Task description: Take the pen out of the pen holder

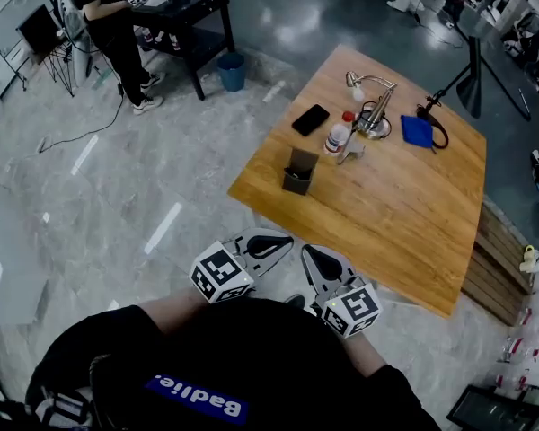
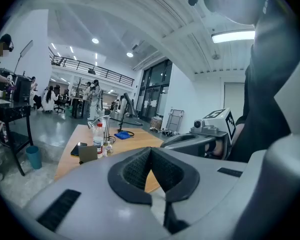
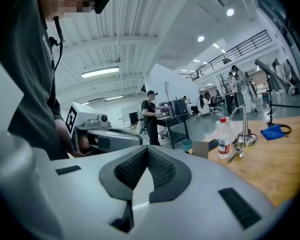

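Observation:
The pen holder [image 1: 298, 171], a small dark open box, stands near the left edge of the wooden table [image 1: 404, 214]. From here I cannot make out a pen inside it. It also appears far off in the left gripper view as the pen holder [image 2: 88, 154] and in the right gripper view as the pen holder [image 3: 207, 148]. Both grippers are held close to my body, short of the table. The left gripper [image 1: 286, 240] is shut and empty, as the left gripper [image 2: 151, 151] shows in its own view. Beside it, the right gripper [image 1: 308, 251] is likewise shut on nothing, with its pads together at the right gripper [image 3: 147, 151].
On the table behind the holder lie a black phone [image 1: 310, 119], a clear bottle with a red cap [image 1: 339, 136], a desk lamp [image 1: 375, 115] and a blue pouch [image 1: 418, 131]. A person [image 1: 108, 25] stands at a dark desk at the top left, near a blue bin [image 1: 231, 70].

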Demonstrator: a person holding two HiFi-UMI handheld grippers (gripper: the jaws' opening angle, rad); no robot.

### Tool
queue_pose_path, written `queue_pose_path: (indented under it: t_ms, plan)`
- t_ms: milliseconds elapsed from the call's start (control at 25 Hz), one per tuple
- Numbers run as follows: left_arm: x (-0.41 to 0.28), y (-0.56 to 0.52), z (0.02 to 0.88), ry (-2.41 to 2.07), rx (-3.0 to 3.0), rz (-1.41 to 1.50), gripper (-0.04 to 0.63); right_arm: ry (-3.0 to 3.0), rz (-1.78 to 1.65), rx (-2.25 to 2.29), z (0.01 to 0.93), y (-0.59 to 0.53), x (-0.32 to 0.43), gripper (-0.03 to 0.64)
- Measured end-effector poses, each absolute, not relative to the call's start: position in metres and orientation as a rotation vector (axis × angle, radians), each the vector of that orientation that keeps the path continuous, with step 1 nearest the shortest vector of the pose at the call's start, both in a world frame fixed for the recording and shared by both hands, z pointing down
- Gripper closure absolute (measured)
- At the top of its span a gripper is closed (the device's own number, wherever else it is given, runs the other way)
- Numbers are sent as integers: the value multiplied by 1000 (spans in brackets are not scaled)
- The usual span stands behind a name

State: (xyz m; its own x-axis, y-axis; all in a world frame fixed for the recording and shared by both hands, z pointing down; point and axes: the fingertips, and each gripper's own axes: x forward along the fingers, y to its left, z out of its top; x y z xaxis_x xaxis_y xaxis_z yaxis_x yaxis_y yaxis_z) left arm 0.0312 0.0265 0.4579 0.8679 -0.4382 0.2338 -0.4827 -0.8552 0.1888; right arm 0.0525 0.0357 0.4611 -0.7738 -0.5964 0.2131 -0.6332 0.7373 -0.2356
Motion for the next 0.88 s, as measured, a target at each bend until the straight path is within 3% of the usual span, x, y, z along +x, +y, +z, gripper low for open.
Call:
queue_pose_path:
  t_ms: [440, 880]
  plan:
    - [30, -33, 488, -949, 2734, 412, 586, -2856, 462, 907, 467, 8, 71, 617]
    - [-7, -114, 528, -773, 2791, 554, 584, -2728, 492, 1093, 471, -53, 32, 617]
